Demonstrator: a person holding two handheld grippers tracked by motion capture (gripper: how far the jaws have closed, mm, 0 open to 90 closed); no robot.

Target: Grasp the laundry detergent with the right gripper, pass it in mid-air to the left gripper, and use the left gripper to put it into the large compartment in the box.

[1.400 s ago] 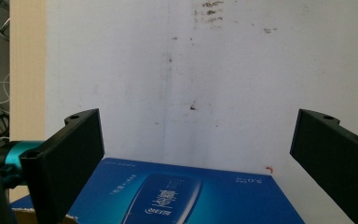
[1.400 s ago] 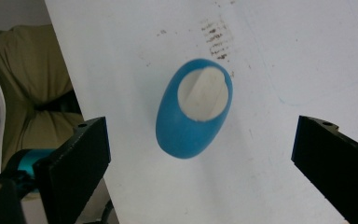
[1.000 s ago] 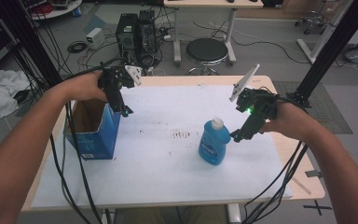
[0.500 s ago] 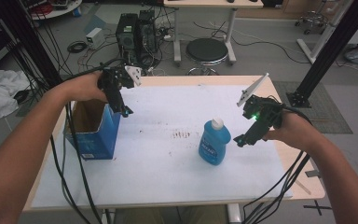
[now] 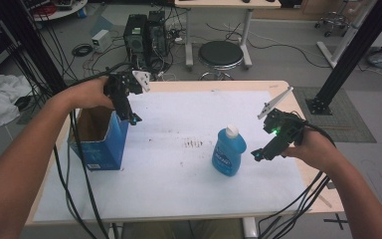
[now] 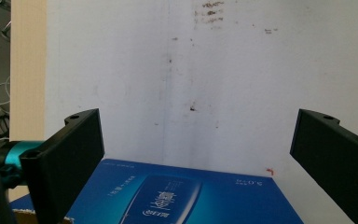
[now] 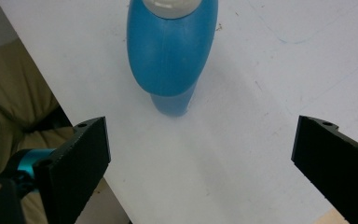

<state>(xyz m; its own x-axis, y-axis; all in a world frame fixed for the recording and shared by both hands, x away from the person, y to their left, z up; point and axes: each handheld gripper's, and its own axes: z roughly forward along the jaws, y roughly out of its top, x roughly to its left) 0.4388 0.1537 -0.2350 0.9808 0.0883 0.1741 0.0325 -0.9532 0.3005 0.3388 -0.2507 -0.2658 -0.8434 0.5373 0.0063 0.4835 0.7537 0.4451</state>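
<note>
At the left edge of the counter (image 5: 179,199) stands an open blue carton (image 5: 99,142), its mouth up so something can be dropped in from above. The left tool (image 5: 129,117) hangs over the carton's right rim with its jaws spread wide and holding nothing; in the left gripper view the printed blue side of the carton lies just below them, which suggests it is there to steady or receive. Right of centre, a blue bottle (image 5: 228,151) with a white cap stands upright on the white sheet, well apart from the carton. The right tool (image 5: 259,155) sits just beside the bottle, jaws spread and empty, aimed at it, probably lined up for a sideways grasp.
</note>
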